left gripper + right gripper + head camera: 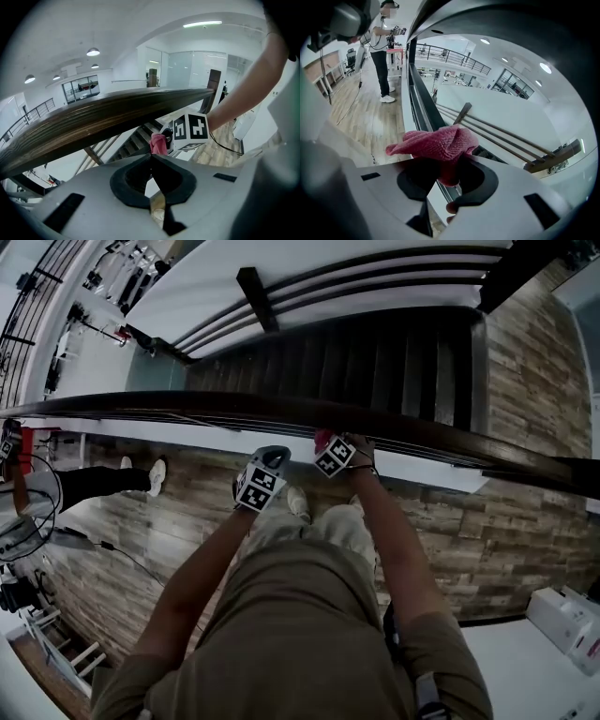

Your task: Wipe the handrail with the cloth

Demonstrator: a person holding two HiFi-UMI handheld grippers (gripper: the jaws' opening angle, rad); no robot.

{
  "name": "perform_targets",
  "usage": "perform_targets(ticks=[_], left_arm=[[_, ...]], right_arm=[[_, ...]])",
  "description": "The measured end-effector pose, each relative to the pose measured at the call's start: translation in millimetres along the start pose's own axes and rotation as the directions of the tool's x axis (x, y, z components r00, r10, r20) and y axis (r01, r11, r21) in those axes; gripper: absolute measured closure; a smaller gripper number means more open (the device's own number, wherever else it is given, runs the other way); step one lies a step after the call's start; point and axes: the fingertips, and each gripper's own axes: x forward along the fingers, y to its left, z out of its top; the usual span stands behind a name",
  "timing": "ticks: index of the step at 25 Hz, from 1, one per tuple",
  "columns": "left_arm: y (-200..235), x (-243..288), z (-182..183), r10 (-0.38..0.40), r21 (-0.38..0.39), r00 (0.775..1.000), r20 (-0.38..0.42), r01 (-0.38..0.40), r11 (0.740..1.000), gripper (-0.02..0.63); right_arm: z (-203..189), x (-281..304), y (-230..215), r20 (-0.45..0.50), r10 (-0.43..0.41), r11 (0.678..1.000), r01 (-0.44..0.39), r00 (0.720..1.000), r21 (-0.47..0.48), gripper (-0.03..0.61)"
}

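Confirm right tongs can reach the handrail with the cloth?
Probably yes: the right tongs grip the cloth right beside the handrail, and nothing shows between them.

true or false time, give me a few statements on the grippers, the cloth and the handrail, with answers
1. The right gripper grips a pink cloth. True.
2. The left gripper is wide open. False: its jaws are shut, with nothing between them.
3. The handrail is shiny metal. False: it is dark wood.
4. A staircase lies beyond the handrail. True.
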Motion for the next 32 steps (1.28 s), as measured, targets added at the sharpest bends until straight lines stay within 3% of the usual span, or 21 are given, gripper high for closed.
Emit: perform_targets(ticks=[12,20,23,32], left_arm=[[-70.0,38.8,44.0,0.040,-0.020,0.999,-0.018,-0.041,0.999,0.595],[-110.5,55.5,59.3,0.054,-0.055,0.998,-0.019,-0.055,0.997,0.595],[-114.7,58.6,57.8,0.051,-0.082,0.998,-0.024,-0.053,0.995,0.597],[-116.6,60.4,68.0,0.027,-0.044,0.999,-0.022,-0.028,0.999,0.597]], right_arm=[[-79.6,-22.1,-37.0,-0.047,0.011,0.999,-0.013,0.999,-0.042,0.460],[-109.2,-32.6,-50.9,-0.056,-0.004,0.997,0.000,0.998,-0.077,0.460],[-117.5,-34.7,-58.2,-0.068,-0.009,0.998,0.005,0.998,-0.063,0.460],[-158.2,-58.1,-72.7,-0.119,0.013,0.999,-0.019,0.993,-0.046,0.460]])
